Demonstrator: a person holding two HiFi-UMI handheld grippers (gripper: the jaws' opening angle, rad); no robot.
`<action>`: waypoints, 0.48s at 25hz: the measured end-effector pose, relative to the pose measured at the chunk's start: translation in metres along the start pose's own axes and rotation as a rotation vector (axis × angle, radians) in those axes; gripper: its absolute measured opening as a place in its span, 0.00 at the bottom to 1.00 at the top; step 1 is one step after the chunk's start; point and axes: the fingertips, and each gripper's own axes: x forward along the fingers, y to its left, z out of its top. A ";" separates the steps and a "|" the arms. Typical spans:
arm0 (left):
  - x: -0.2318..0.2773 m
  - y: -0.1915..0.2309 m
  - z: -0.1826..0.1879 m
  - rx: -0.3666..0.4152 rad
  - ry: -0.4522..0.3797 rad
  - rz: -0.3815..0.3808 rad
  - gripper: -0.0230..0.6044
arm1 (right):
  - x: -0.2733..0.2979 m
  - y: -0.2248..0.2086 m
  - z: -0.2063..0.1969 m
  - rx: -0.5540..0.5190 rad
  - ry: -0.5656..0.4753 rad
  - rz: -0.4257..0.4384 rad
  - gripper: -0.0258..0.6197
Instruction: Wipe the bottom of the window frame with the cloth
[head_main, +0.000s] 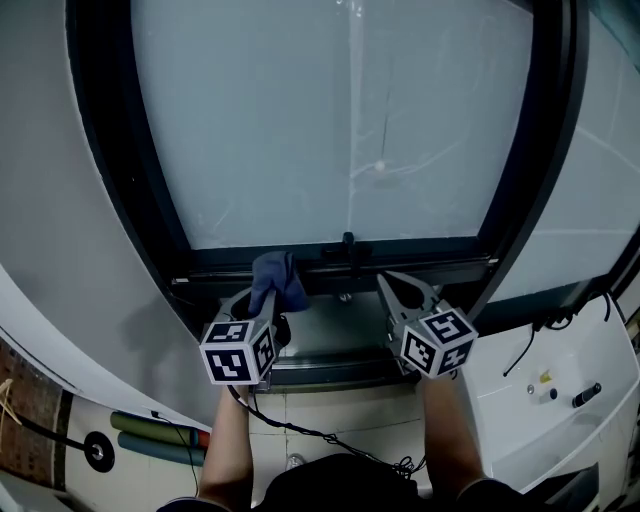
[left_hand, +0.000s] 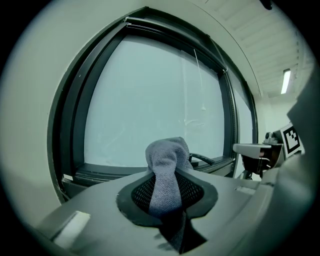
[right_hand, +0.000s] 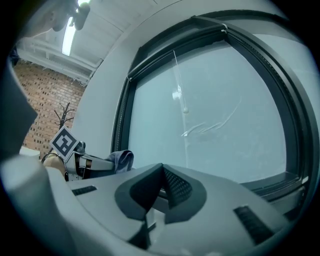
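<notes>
The soft, light cloth sat bunched and clamped in the left gripper just short of the window frame bottom, likely floppy unless pinched mid-fold, while the right gripper was closed on nothing.

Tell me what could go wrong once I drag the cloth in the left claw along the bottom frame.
The blue-grey cloth is pinched only by a narrow strip in the left claw, with most of it bunched beyond the tips; friction might pull it out. The black window handle stands up from the dark bottom window frame, right of the cloth, and could snag it. The shut, empty right claw sits close beside and might get bumped.
</notes>
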 end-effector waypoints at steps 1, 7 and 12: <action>0.001 -0.003 -0.002 0.005 0.003 -0.005 0.16 | -0.001 0.000 0.000 0.001 0.001 0.001 0.04; 0.003 -0.015 -0.004 0.021 0.005 -0.025 0.16 | -0.004 0.002 -0.004 0.002 0.012 0.010 0.04; 0.002 -0.021 -0.005 0.033 0.014 -0.031 0.16 | -0.007 0.003 -0.002 -0.007 0.018 0.011 0.04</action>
